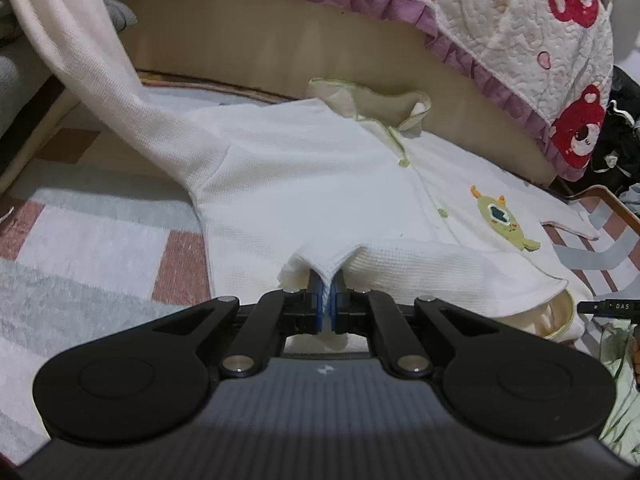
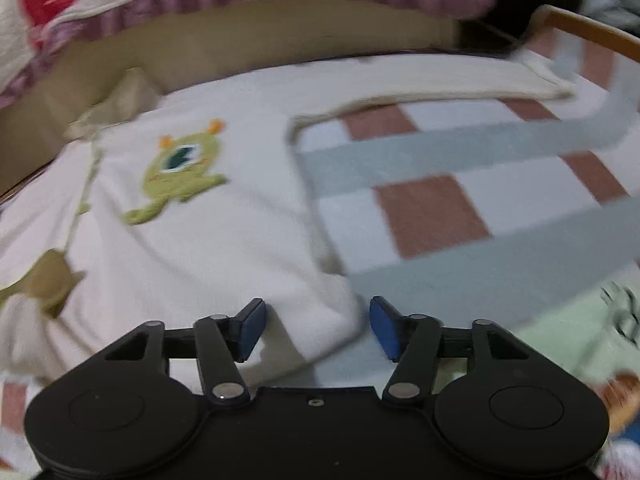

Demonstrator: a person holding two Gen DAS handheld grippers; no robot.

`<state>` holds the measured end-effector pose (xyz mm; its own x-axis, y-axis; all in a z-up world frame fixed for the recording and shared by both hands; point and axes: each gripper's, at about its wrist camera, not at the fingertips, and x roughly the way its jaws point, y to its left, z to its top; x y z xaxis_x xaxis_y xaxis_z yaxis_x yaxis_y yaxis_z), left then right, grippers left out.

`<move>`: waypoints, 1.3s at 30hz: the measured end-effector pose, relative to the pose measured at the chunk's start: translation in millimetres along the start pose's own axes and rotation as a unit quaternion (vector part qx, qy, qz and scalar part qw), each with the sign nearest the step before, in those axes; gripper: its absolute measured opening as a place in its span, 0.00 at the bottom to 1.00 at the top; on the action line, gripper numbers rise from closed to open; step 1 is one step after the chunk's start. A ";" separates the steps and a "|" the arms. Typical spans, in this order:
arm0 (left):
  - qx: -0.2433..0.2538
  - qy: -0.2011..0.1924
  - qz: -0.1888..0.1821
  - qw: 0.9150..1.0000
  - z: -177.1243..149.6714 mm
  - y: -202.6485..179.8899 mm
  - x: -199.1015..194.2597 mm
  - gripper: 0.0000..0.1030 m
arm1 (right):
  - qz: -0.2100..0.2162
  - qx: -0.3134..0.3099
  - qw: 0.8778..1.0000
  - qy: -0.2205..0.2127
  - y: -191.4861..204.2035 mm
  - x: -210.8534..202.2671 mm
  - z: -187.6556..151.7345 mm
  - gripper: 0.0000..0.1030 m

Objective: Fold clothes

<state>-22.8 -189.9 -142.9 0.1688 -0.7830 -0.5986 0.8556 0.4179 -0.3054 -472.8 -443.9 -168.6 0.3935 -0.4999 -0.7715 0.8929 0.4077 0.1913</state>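
A small white shirt (image 1: 304, 176) lies spread front-up on a checked blanket (image 1: 100, 240) of pale blue, white and brick-red squares. It has a ruffled collar (image 1: 372, 104) with green edging, a buttoned front, and a green one-eyed monster patch (image 1: 502, 220) on the chest.

The left gripper (image 1: 328, 304) has its blue pads pressed together on a fold of the shirt's near hem, which rises in a small peak between them. One sleeve (image 1: 80, 64) runs from the shoulder up and away to the upper left, lifted off the blanket.

In the right wrist view, which is blurred, the right gripper (image 2: 318, 328) sits at the shirt's (image 2: 224, 248) near corner. Its blue fingers (image 2: 252, 326) stand apart, with the hem corner lying between them and neither pad pressing on it. The other sleeve (image 2: 440, 84) stretches flat across the blanket (image 2: 432, 216) to the right.

Behind the shirt stands a beige upholstered edge (image 1: 256, 44), draped with a cream quilt (image 1: 516, 28) bearing red bears and a purple frill. A pale green cloth (image 2: 560, 344) lies at the right gripper's side.
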 end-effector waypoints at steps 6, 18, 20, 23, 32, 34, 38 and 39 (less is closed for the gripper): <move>-0.013 -0.069 -0.016 0.997 20.8 -4.6 -16.9 0.03 | 0.093 -0.010 0.996 -0.003 47.9 -7.2 70.4 0.08; -0.060 0.016 0.027 0.998 -2.1 27.9 28.6 0.03 | 0.154 0.002 0.988 0.018 111.4 58.9 126.3 0.48; -0.051 0.014 0.027 0.998 -1.4 24.0 28.2 0.03 | 0.160 0.009 0.987 0.001 93.7 44.0 116.2 0.49; -0.050 0.012 0.024 0.998 -0.8 20.0 29.7 0.03 | 0.136 0.012 0.990 -0.023 70.2 27.1 99.0 0.49; -0.039 0.016 0.035 0.998 -2.5 17.4 27.4 0.03 | 0.032 -0.021 0.998 -0.046 29.6 39.7 77.0 0.48; -0.038 0.018 0.035 0.999 -3.0 16.7 28.5 0.03 | 0.039 -0.015 0.998 -0.045 27.0 49.4 77.1 0.48; -0.034 0.019 0.031 0.999 -4.3 15.6 29.1 0.03 | 0.062 -0.026 0.997 -0.030 30.6 71.0 72.9 0.39; -0.031 0.019 0.032 0.999 -4.4 14.4 28.8 0.03 | 0.065 -0.031 0.997 -0.030 34.7 68.8 71.5 0.14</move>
<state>-7.9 -204.4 -167.8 0.2018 -0.7368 -0.6453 0.8121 0.4942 -0.3103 -399.1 -518.7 -171.7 0.5189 -0.4836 -0.7049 0.8189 0.5176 0.2478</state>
